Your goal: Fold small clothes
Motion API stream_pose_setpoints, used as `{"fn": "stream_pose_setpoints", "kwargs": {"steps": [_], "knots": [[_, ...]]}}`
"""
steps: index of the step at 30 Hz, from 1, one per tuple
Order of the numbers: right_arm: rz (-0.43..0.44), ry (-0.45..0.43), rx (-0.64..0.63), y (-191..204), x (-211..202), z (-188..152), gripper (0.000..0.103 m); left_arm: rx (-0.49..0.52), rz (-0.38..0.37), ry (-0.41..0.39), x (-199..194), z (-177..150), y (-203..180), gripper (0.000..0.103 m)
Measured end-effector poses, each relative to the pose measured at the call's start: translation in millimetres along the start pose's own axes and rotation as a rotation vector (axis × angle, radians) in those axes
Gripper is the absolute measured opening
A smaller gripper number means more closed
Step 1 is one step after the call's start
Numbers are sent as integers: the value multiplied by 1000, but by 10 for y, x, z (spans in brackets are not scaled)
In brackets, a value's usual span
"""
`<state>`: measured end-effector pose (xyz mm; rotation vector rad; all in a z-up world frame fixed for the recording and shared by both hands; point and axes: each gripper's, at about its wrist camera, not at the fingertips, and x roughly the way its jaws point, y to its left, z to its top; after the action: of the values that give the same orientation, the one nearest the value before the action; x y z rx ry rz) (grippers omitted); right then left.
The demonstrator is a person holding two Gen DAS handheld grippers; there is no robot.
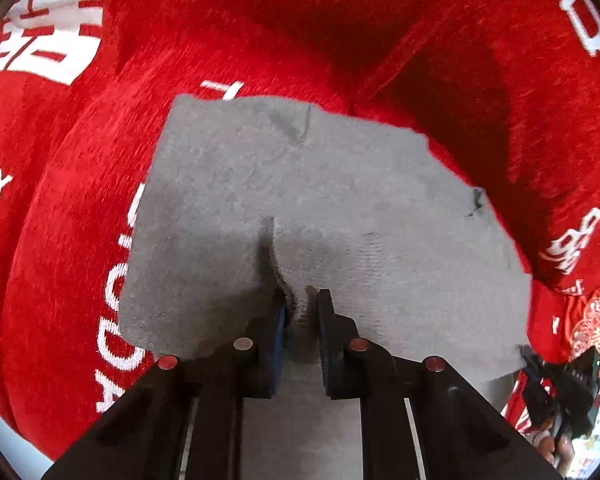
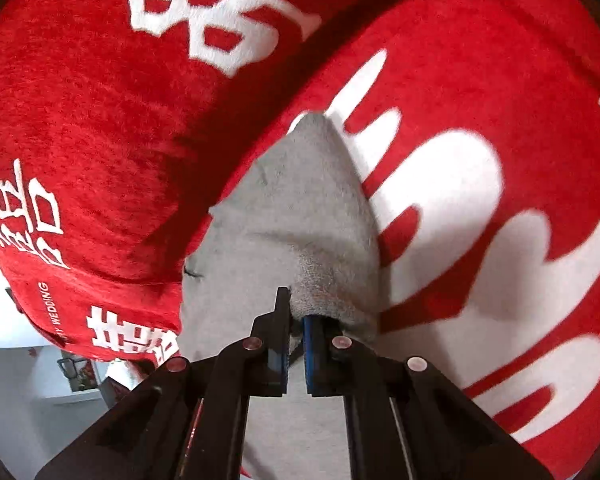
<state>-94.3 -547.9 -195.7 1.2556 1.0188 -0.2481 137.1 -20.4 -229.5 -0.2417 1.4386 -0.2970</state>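
Note:
A small grey garment (image 1: 300,200) lies spread on a red plush blanket (image 1: 80,200) with white lettering. In the left wrist view my left gripper (image 1: 300,304) pinches a raised fold of the grey cloth near its near edge, the dark fingers close together with cloth bunched between them. In the right wrist view the grey garment (image 2: 300,216) rises in a peak, and my right gripper (image 2: 296,320) is shut on its edge, a thin layer of cloth caught between the blue pads. The other gripper (image 1: 560,384) shows at the garment's far right corner in the left wrist view.
The red blanket (image 2: 100,120) is bunched into high folds behind and beside the garment. A pale floor and room furniture (image 2: 76,368) show past the blanket's edge at lower left in the right wrist view.

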Motion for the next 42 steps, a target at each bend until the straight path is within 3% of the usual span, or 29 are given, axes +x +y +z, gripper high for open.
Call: {"fn": "stream_pose_setpoints", "kwargs": {"steps": [5,9,13,15,17,18,19,23,27,29,30,34,38,42], "knots": [[-6,11,73,-385,-77,34,6,27,-7,15,29,-80,-144,16],[-19,48,53,-397,-41,-33,7,53,32,37,174,-171,-201,16],[-75,145,-50,-219,-127,-114,15,79,58,33,134,-187,-181,16],[-84,133,-137,-92,-266,-123,15,95,98,29,63,-166,-146,16],[-94,91,-174,-29,-371,-31,27,103,123,16,-16,-141,-118,16],[-105,67,-175,-21,-390,55,43,111,138,4,-81,-127,-112,16],[-115,43,-164,-24,-381,164,53,121,146,-6,-128,-116,-119,16],[-108,21,-114,-54,-104,546,53,187,164,-45,-217,-68,-292,16],[-115,59,-164,101,259,708,52,224,167,-36,-42,-37,-558,17],[-205,100,-232,214,433,697,38,234,176,-29,99,-44,-663,17],[-260,103,-286,296,469,679,7,241,186,-22,149,-71,-696,17],[-411,11,-509,590,319,591,8,274,244,-5,307,-122,-738,17],[-556,33,-545,471,485,607,7,300,272,-19,308,-134,-753,17],[-545,-1,-516,416,393,603,12,306,285,-32,343,-118,-752,17]]}}
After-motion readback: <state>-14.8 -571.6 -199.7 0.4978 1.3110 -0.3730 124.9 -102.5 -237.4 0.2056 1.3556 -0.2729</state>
